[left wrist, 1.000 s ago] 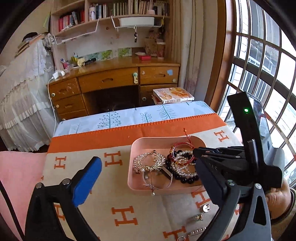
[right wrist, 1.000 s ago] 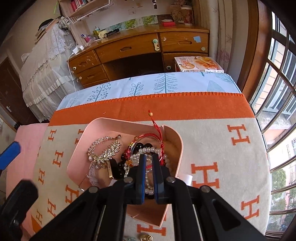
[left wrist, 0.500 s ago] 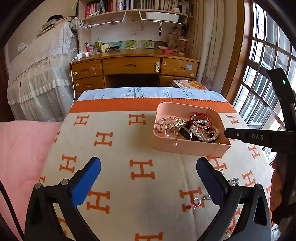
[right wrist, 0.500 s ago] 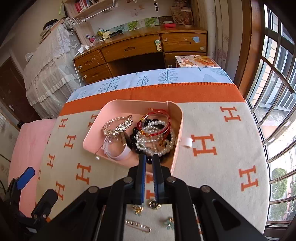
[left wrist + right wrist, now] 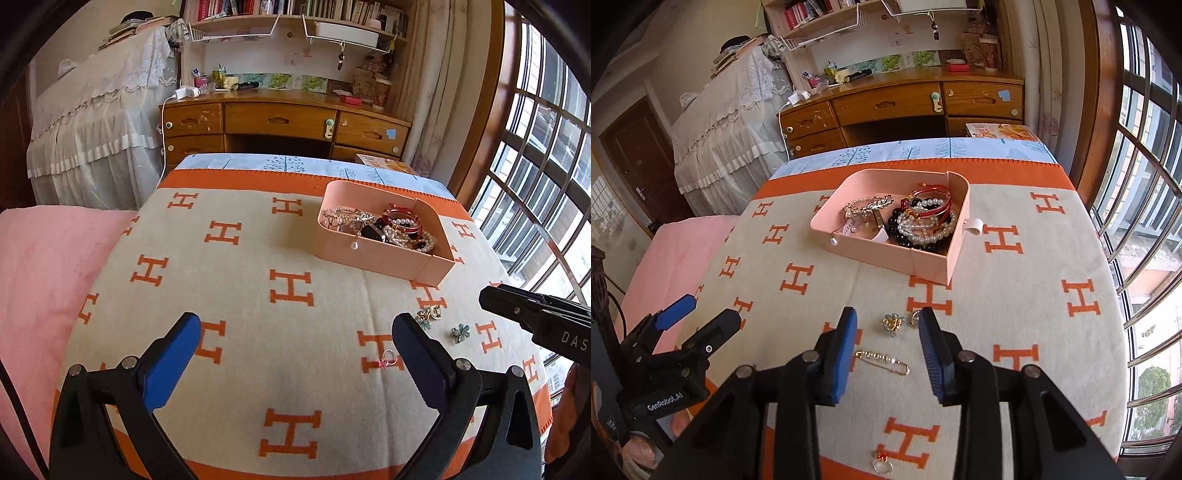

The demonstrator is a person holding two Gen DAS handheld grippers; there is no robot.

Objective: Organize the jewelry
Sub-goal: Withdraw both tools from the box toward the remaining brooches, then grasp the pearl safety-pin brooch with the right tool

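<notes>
Several loose pieces lie on the orange-lettered blanket [image 5: 1015, 302] short of the pink tray [image 5: 938, 269]: a gold pin [image 5: 882, 362] lies crosswise just ahead of my right gripper [image 5: 888, 350], whose fingers are opening with nothing in them. My left gripper [image 5: 295, 363] hangs wide open, also with nothing, farther off.

Right tongs [image 5: 887, 325] opening, empty, above gold pin [image 5: 882, 361].
</notes>
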